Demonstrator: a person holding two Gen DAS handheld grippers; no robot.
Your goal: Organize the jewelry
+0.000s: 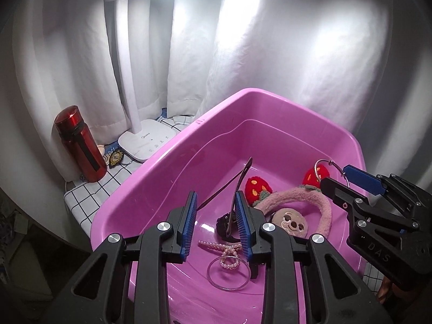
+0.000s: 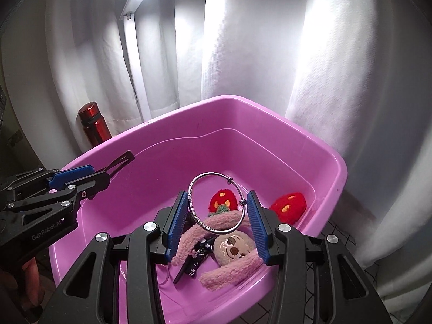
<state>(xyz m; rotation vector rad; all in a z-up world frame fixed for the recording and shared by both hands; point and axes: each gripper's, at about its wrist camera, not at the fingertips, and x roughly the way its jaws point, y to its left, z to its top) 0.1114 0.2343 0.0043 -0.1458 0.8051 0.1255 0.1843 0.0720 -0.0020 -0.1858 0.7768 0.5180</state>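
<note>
A pink plastic tub (image 1: 167, 159) (image 2: 297, 129) holds jewelry and hair things. My left gripper (image 1: 216, 205) is over its left part, shut on a dark thin hair clip (image 1: 244, 170) that sticks up beyond the pads; in the right wrist view the left gripper (image 2: 102, 174) shows the clip (image 2: 121, 162) poking out. My right gripper (image 2: 217, 208) holds a silver bangle (image 2: 216, 202) between its pads above the tub; it shows in the left wrist view too (image 1: 343, 181). Below lie a pink plush headband (image 1: 299, 205) with red strawberries, a pearl clip (image 1: 229, 253) and a clear bangle (image 1: 228, 272).
A red bottle (image 1: 81, 148) (image 2: 94, 124) and a white desk lamp base (image 1: 147, 139) stand left of the tub on a checked cloth (image 1: 89, 197). White curtains hang close behind. A black hair item (image 2: 194, 259) lies under the headband.
</note>
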